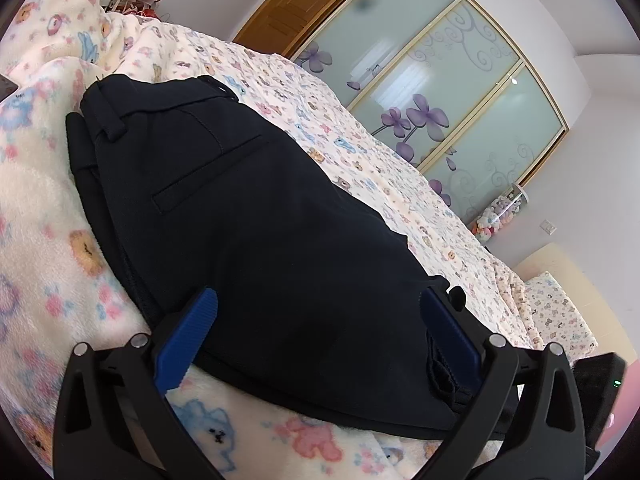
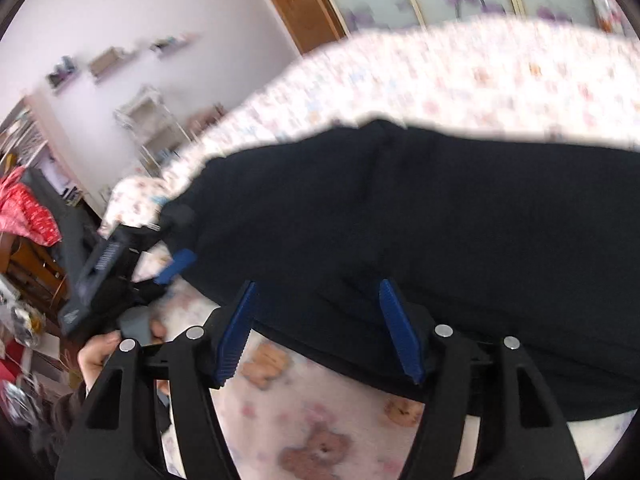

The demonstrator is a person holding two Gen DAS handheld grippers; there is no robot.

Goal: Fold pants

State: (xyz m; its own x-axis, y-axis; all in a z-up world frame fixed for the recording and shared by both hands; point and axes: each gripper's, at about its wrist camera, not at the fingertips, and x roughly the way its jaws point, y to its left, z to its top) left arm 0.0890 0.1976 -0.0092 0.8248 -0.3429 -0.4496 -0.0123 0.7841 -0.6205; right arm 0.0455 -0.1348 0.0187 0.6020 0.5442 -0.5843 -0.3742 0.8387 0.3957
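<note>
Dark navy pants (image 1: 256, 232) lie on a bed, waistband and back pocket at the far end in the left wrist view. My left gripper (image 1: 320, 300) is open, its blue pads either side of the near edge of the pants, holding nothing. In the right wrist view the pants (image 2: 440, 220) spread across the middle, blurred. My right gripper (image 2: 318, 288) is open over their near edge. The left gripper (image 2: 176, 264) shows at the left of that view, held by a hand (image 2: 100, 356).
The bed has a cream blanket with bear and flower prints (image 1: 60, 240). A wardrobe with frosted sliding doors (image 1: 440, 100) and a wooden door (image 1: 288, 12) stand behind. Shelves and clutter (image 2: 36, 208) are at the left of the right wrist view.
</note>
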